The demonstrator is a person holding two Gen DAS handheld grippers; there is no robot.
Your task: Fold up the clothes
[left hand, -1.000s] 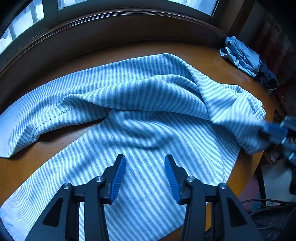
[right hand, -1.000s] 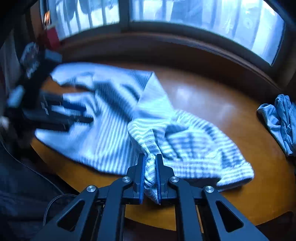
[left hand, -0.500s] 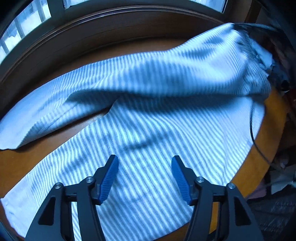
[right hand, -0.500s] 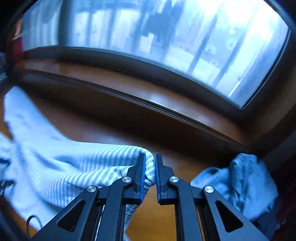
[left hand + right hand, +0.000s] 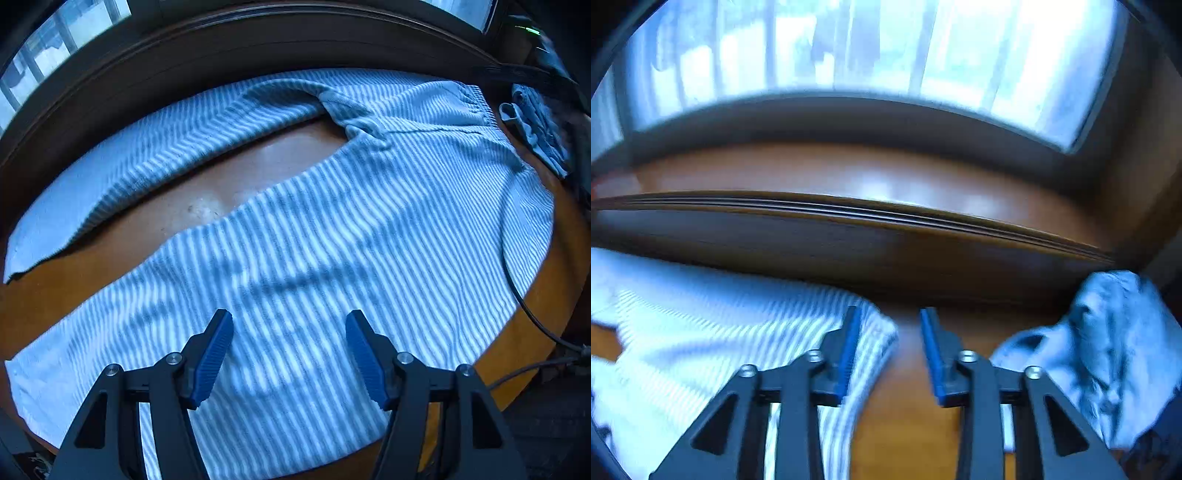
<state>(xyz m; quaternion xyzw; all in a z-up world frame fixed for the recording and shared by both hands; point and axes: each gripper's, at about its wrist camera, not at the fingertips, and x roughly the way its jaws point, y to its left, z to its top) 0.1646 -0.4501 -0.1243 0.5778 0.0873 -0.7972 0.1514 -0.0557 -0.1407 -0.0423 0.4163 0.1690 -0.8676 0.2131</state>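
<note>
Both grippers stood with jaws apart: the right gripper (image 5: 890, 347), clamped on the striped trousers (image 5: 332, 240) half a second earlier, had released their waistband at the far right of the table (image 5: 221, 192). Spreading appeared finished; folding could begin. The left gripper (image 5: 288, 350) hovered empty above the near leg.

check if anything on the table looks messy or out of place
The striped garment lies spread but rumpled near its far edge. A second blue garment sits crumpled at the table's right end, unfolded.
</note>
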